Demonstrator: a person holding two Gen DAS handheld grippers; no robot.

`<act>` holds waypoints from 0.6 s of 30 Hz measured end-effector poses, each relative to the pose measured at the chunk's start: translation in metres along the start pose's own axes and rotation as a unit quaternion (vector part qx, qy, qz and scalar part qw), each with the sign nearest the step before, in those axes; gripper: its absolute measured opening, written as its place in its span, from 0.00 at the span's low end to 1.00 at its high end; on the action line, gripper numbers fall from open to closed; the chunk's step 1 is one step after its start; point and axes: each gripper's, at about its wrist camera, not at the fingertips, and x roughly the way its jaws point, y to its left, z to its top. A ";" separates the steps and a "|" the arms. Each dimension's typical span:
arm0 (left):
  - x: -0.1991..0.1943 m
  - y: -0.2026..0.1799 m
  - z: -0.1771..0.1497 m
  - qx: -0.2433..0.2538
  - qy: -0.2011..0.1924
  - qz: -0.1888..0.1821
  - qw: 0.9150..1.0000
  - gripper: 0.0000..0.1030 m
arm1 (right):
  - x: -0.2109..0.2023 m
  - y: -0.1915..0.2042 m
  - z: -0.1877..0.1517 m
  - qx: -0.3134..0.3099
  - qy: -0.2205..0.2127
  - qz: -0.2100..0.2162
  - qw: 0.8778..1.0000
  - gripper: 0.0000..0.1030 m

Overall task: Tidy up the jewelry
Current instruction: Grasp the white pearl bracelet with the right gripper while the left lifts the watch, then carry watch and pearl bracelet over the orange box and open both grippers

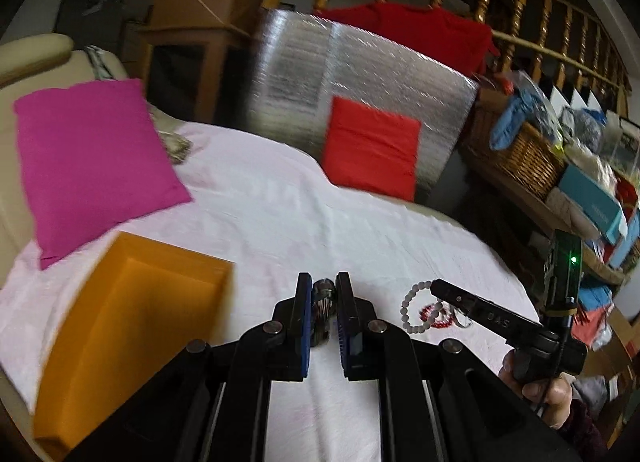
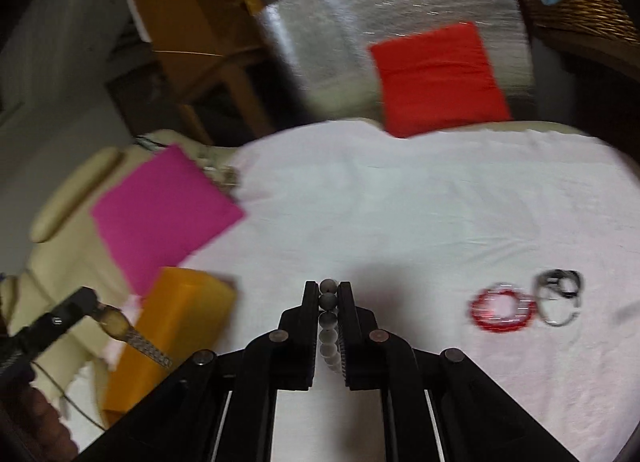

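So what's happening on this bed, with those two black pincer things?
A person is tidying jewelry with a hand-held tool in each hand. The left tool is shut on a wristwatch; the right tool is shut on a pale bead bracelet. An open orange box sits on the white sheet. A red bracelet and a dark one lie on the sheet.
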 end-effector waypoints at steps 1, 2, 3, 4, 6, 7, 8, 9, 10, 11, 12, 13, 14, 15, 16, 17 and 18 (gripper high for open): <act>-0.009 0.006 0.002 -0.002 -0.005 0.005 1.000 0.11 | 0.002 0.008 0.000 -0.001 0.001 0.012 1.000 0.10; -0.018 0.013 0.003 -0.004 -0.010 0.011 1.000 0.11 | 0.003 0.022 -0.002 -0.003 0.006 0.032 0.999 0.10; -0.028 0.020 0.006 -0.006 -0.016 0.020 1.000 0.11 | 0.005 0.035 -0.005 -0.004 0.011 0.046 0.999 0.10; -0.037 0.028 0.007 -0.009 -0.020 0.029 0.999 0.11 | 0.012 0.052 -0.007 -0.008 0.020 0.067 0.998 0.10; -0.049 0.044 0.006 -0.014 -0.024 0.048 0.998 0.11 | 0.024 0.080 -0.013 -0.022 0.032 0.088 0.995 0.10; -0.053 0.051 0.004 -0.016 -0.023 0.059 0.998 0.11 | 0.029 0.091 -0.015 -0.029 0.036 0.094 0.995 0.10; -0.056 0.062 0.000 -0.018 -0.018 0.075 0.997 0.11 | 0.038 0.108 -0.018 -0.039 0.044 0.104 0.993 0.10; -0.055 0.071 -0.004 -0.022 -0.012 0.087 0.996 0.11 | 0.048 0.125 -0.021 -0.046 0.051 0.116 0.991 0.10; -0.054 0.078 -0.008 -0.027 -0.005 0.097 0.995 0.11 | 0.054 0.132 -0.024 -0.048 0.055 0.123 0.990 0.10; -0.050 0.088 -0.012 -0.031 0.004 0.113 0.993 0.11 | 0.067 0.149 -0.027 -0.053 0.065 0.132 0.988 0.10; -0.047 0.096 -0.018 -0.032 0.013 0.131 0.991 0.11 | 0.074 0.157 -0.030 -0.056 0.071 0.134 0.987 0.10; -0.042 0.104 -0.024 -0.030 0.023 0.149 0.988 0.11 | 0.085 0.168 -0.032 -0.061 0.079 0.136 0.986 0.10; -0.035 0.112 -0.030 -0.030 0.034 0.164 0.985 0.11 | 0.099 0.180 -0.037 -0.070 0.088 0.132 0.985 0.10; -0.029 0.117 -0.034 -0.031 0.043 0.175 0.983 0.12 | 0.108 0.188 -0.040 -0.077 0.094 0.125 0.985 0.10; -0.022 0.124 -0.041 -0.031 0.055 0.190 0.980 0.12 | 0.118 0.194 -0.044 -0.084 0.100 0.117 0.985 0.10; -0.015 0.129 -0.047 -0.029 0.064 0.203 0.977 0.12 | 0.126 0.196 -0.048 -0.089 0.105 0.109 0.984 0.10; -0.010 0.131 -0.051 -0.028 0.067 0.213 0.974 0.12 | 0.129 0.198 -0.050 -0.093 0.108 0.102 0.985 0.12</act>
